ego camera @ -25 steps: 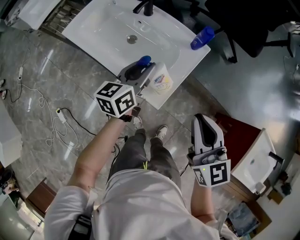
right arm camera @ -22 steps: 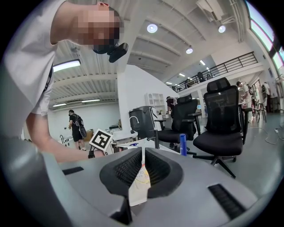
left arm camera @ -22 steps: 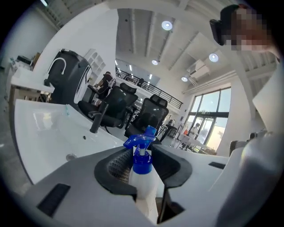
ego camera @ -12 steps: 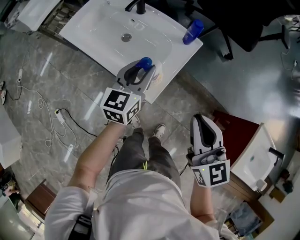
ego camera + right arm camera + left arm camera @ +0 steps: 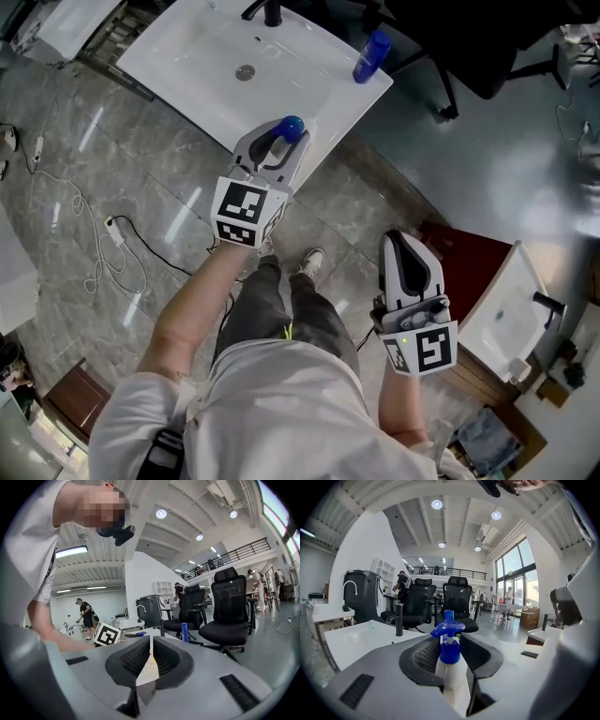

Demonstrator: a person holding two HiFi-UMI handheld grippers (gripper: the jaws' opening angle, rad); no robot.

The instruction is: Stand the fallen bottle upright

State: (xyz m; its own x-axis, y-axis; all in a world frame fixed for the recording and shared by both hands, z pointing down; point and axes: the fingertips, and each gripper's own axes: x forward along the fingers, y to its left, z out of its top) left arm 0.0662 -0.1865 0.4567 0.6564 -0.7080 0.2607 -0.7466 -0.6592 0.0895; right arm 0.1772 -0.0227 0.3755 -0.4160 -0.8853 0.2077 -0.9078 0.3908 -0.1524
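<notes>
A white bottle with a blue pump head stands upright between the jaws of my left gripper, which is shut on its body just below the blue collar. In the head view the left gripper is over the front right corner of the white washbasin. Only the blue pump shows past the jaws there. My right gripper hangs over the floor to the right, jaws together with nothing in them.
A second blue bottle stands on the basin's back right corner, near the black tap. Black office chairs stand behind the basin. Another small basin and a dark red cabinet are at the right. Cables lie on the floor.
The left gripper has rolled and shifted toward the basin corner; the bottle's labelled body, seen jutting out sideways before, now sits hidden beneath the jaws. The right gripper stays shut.
</notes>
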